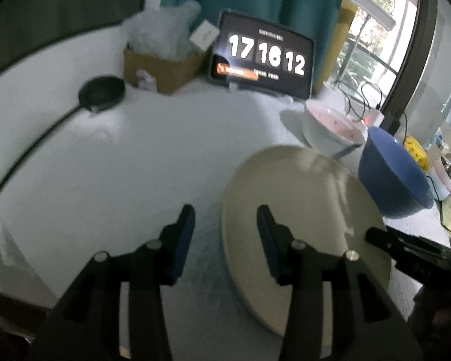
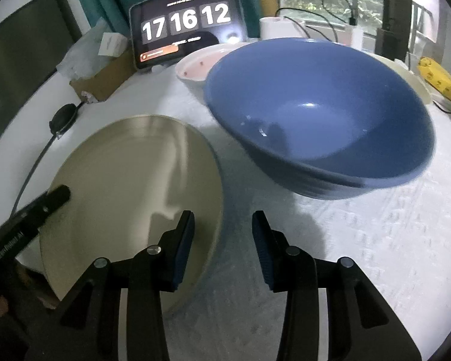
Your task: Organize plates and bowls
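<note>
Both grippers angle down over the white table (image 2: 360, 240). The left gripper (image 1: 225, 225) has spread jaws straddling the cream plate's (image 1: 300, 210) left rim, seemingly without touching. The right gripper (image 2: 222, 228), jaws apart and empty, straddles its right rim below the blue bowl (image 2: 315, 114).

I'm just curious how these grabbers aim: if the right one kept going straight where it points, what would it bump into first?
Probably the white tablecloth just beyond the right gripper, with the blue bowl next behind. The cream plate lies to its left. Depth is hard to judge.
</note>
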